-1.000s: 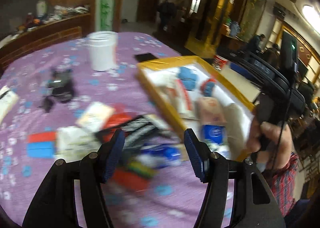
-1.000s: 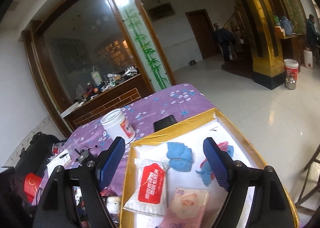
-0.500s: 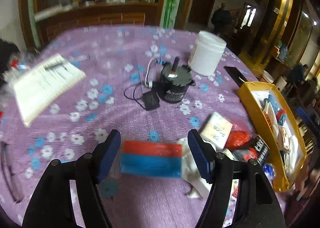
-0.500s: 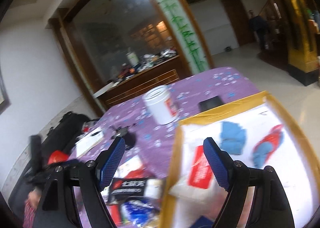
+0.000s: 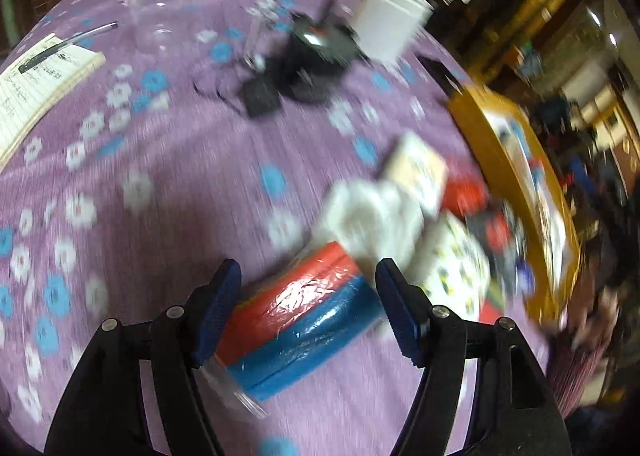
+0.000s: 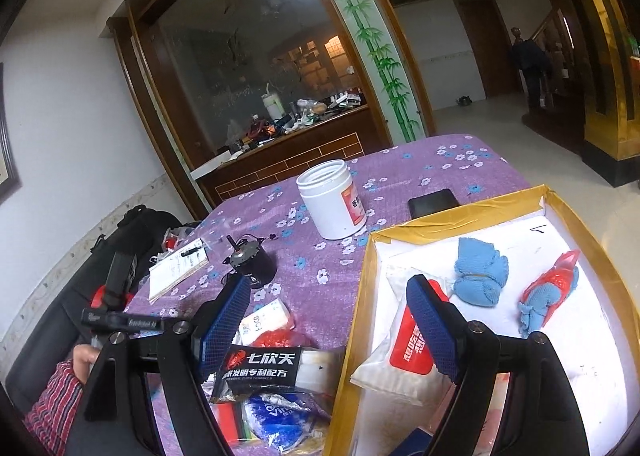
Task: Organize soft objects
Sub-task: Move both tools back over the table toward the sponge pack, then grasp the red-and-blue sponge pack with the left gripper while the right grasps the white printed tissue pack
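My left gripper (image 5: 308, 304) is open, its fingers on either side of a red and blue wrapped pack (image 5: 300, 316) lying on the purple flowered tablecloth (image 5: 160, 175). White soft packets (image 5: 376, 215) lie just beyond it. My right gripper (image 6: 328, 320) is open and empty, hovering over the left wall of the yellow-rimmed box (image 6: 460, 211). Inside the box lie a white tissue pack with a red label (image 6: 404, 352), a blue cloth bundle (image 6: 480, 272) and a red and blue item (image 6: 548, 292). A pile of packets (image 6: 272, 372) lies left of the box.
A white jar (image 6: 332, 199), a black motor with wires (image 6: 252, 260), a notepad with a pen (image 6: 176, 268) and a black phone (image 6: 434, 201) sit on the table. The box shows at right in the left wrist view (image 5: 480, 123).
My left gripper has swung left away from the box, then closed in low over the red and blue pack, which now lies between its fingers. My right gripper turned left and back.
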{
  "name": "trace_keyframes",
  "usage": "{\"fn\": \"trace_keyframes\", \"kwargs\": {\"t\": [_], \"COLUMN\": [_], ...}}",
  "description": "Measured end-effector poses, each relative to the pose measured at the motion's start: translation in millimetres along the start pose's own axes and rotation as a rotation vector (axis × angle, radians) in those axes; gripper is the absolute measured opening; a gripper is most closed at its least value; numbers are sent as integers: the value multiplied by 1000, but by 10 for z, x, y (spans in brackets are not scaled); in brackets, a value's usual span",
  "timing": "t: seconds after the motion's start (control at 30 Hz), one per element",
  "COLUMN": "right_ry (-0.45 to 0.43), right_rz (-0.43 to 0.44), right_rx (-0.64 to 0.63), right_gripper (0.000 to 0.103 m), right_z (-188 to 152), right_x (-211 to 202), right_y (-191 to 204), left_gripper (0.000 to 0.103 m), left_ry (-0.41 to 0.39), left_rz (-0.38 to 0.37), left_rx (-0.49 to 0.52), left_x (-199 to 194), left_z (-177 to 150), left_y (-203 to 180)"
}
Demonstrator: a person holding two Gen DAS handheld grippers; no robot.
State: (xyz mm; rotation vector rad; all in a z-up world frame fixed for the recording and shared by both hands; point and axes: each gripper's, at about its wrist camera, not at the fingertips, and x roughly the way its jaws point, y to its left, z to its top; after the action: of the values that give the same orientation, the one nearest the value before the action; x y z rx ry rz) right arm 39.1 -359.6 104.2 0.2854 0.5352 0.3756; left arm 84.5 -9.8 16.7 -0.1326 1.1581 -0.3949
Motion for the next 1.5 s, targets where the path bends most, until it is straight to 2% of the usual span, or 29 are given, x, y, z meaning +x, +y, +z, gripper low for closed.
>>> {"fn": "trace_keyframes", "kwargs": {"t": [0.17, 0.3, 0.43, 0.47, 0.5, 0.53, 0.6, 0.73, 0.77, 0.83, 0.93, 1.03, 1.13, 1.3, 1.33, 1.4, 1.43, 1.47, 1.5], "right_ry": [-4, -4, 6, 5, 4, 4, 3, 34, 52, 89, 196, 356, 459, 505, 516, 529, 527, 512, 487], "right_rz": [7, 6, 14, 18, 23, 30, 45, 94, 121, 146, 182, 146, 113, 24, 9, -80, -90, -95, -105], "right_rx": [-8, -20, -33, -41, -47, -55, -65, -41, -44, -70, -118, -145, -140, -164, -189, -273, -303, -330, -361], "right_gripper": [82, 82, 82, 82, 82, 82, 82, 83, 84, 84, 83, 83, 83, 83, 83, 83, 83, 81, 73], "right_z": [1, -14, -30, -37, -39, -44, -53, -111, -139, -211, -416, -693, -858, -903, -929, -1001, -1051, -1086, -1102], "right_x": [-12, -6, 5, 0, 1, -2, 0, 12, 3, 11, 150, 457, 726, 990, 1051, 1150, 1185, 1184, 1165], "right_y": [26, 57, 100, 121, 136, 157, 196, 322, 419, 629, 1028, 1351, 1449, 1588, 1645, 1754, 1803, 1823, 1834], "left_gripper": [69, 69, 65, 51, 44, 44, 44, 44, 44, 44, 44, 44, 44, 44, 44, 44, 44, 44, 44], "left_ry": [-6, -48, -77, -91, -108, -129, -226, -321, -365, -402, -446, -484, -495, -494, -496, -494, -490, -488, -484], "left_rz": [99, 170, 245, 283, 293, 289, 298, 285, 279, 283, 306, 357, 341, 342, 346, 353, 351, 351, 350], "left_rx": [156, 206, 141, 114, 88, 69, 25, 5, 0, -22, -67, -100, -136, -139, -135, -130, -128, -126, -120], "left_x": [-92, -92, -72, -91, -106, -126, -206, -333, -413, -472, -543, -614, -662, -667, -667, -658, -653, -647, -634], "left_z": [-471, -663, -579, -544, -517, -508, -511, -537, -548, -514, -459, -453, -450, -457, -458, -464, -467, -473, -470], "left_y": [-313, -469, -435, -406, -387, -370, -332, -268, -239, -181, -99, -8, 82, 105, 99, 84, 80, 70, 60]}}
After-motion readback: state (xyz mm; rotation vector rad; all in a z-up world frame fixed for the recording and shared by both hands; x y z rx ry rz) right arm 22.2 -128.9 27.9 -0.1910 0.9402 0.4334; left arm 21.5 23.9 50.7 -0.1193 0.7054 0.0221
